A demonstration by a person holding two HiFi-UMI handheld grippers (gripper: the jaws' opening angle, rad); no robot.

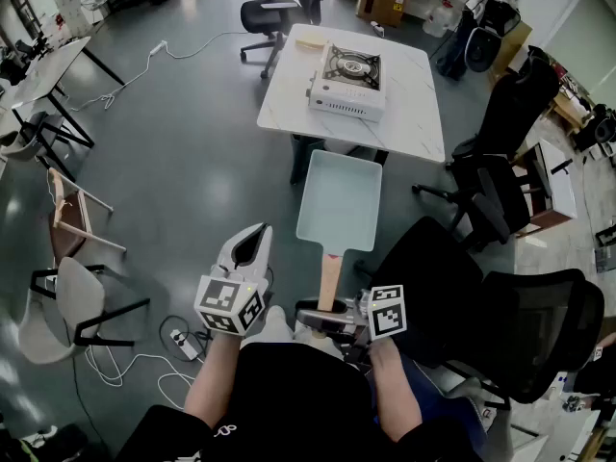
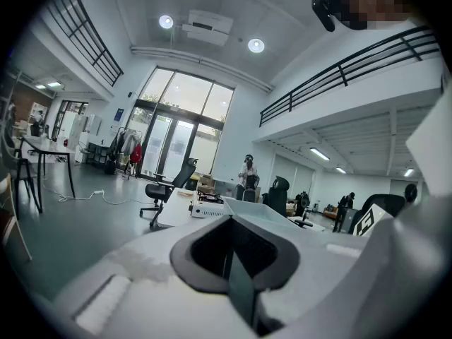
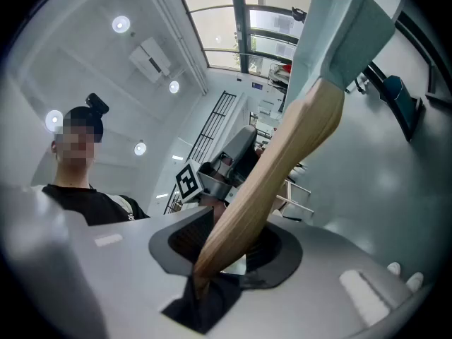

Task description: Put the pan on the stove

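Near the torso | right hand-held gripper clamps handle of pan | left hand-held gripper closed, empty

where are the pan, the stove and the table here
pan (image 1: 337,200): head view, inside of its square body
stove (image 1: 345,104): head view, white front panel
table (image 1: 416,104): head view, bare top to the right of the stove

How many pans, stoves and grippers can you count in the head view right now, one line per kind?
Pan: 1
Stove: 1
Grippers: 2 (left gripper shut with nothing in it, right gripper shut on the pan's wooden handle)
Total: 4
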